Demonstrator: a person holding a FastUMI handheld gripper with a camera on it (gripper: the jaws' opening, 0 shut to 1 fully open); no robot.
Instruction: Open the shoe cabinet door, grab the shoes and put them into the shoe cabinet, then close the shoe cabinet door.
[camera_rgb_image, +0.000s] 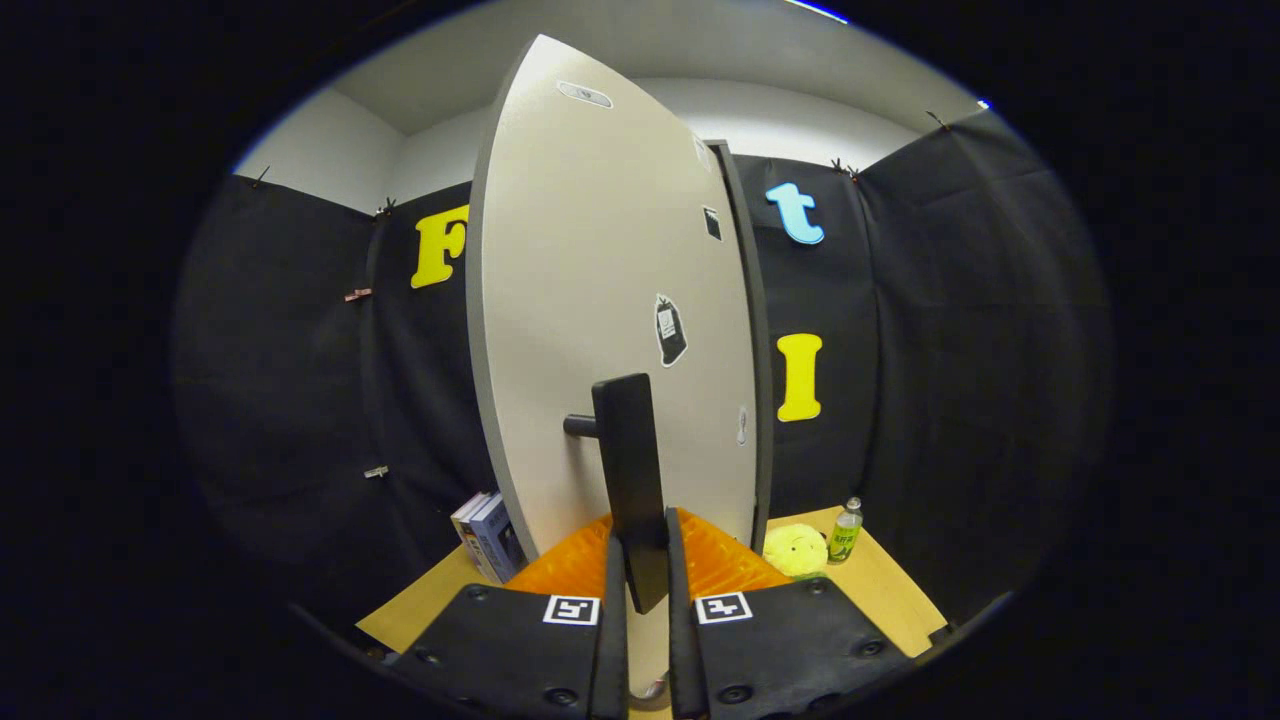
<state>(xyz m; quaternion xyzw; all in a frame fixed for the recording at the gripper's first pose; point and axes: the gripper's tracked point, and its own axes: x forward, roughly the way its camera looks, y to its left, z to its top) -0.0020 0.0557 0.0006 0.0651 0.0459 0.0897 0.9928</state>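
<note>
Gripper (640, 560) closed on the handle (630, 470) of the shoe cabinet door (600, 300), both fingers (612, 600) pressing the dark vertical bar from either side. Handle held off the door face by a short dark post (580, 425). Door seen nearly edge-on, swung outward toward the camera, pale and smooth, bearing several small stickers (670, 330). Dark cabinet edge (755, 330) visible just behind the door on the right. Beyond the fingers, on the wooden desk (890, 590): stack of books (487, 535) left of the door, yellow plush toy (795, 550) and small bottle (846, 530) to the right, close together. Shoes not identifiable.
</note>
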